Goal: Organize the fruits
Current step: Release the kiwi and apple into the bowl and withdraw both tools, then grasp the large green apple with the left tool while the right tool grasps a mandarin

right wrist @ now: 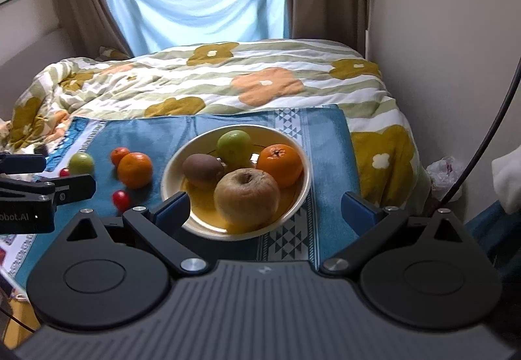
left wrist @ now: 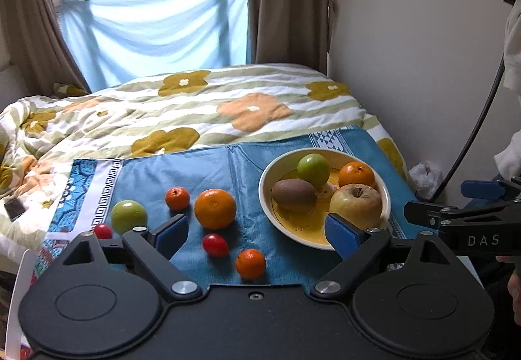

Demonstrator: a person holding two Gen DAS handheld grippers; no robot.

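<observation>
A yellow bowl (left wrist: pixel 386 197) (right wrist: pixel 302 194) on a blue cloth holds a pale apple (left wrist: pixel 356 205) (right wrist: pixel 247 198), a kiwi (left wrist: pixel 293 194) (right wrist: pixel 202 169), a green fruit (left wrist: pixel 313 169) (right wrist: pixel 234 146) and an orange (left wrist: pixel 356 175) (right wrist: pixel 280 164). Loose on the cloth lie a big orange (left wrist: pixel 215 208) (right wrist: pixel 134 170), two small oranges (left wrist: pixel 177 198) (left wrist: pixel 250 263), a green fruit (left wrist: pixel 128 216) (right wrist: pixel 81 163) and two red tomatoes (left wrist: pixel 215 245) (left wrist: pixel 103 231). My left gripper (left wrist: pixel 257 234) is open and empty above the loose fruit. My right gripper (right wrist: pixel 265 208) is open and empty, its fingers either side of the bowl's near rim.
The blue cloth (left wrist: pixel 195 171) (right wrist: pixel 329 145) lies on a bed with a flowered quilt (left wrist: pixel 195 106). A wall runs along the right, with a plastic bag (right wrist: pixel 444 177) on the floor. A dark phone (left wrist: pixel 14 208) lies at the left. A window and curtains stand behind.
</observation>
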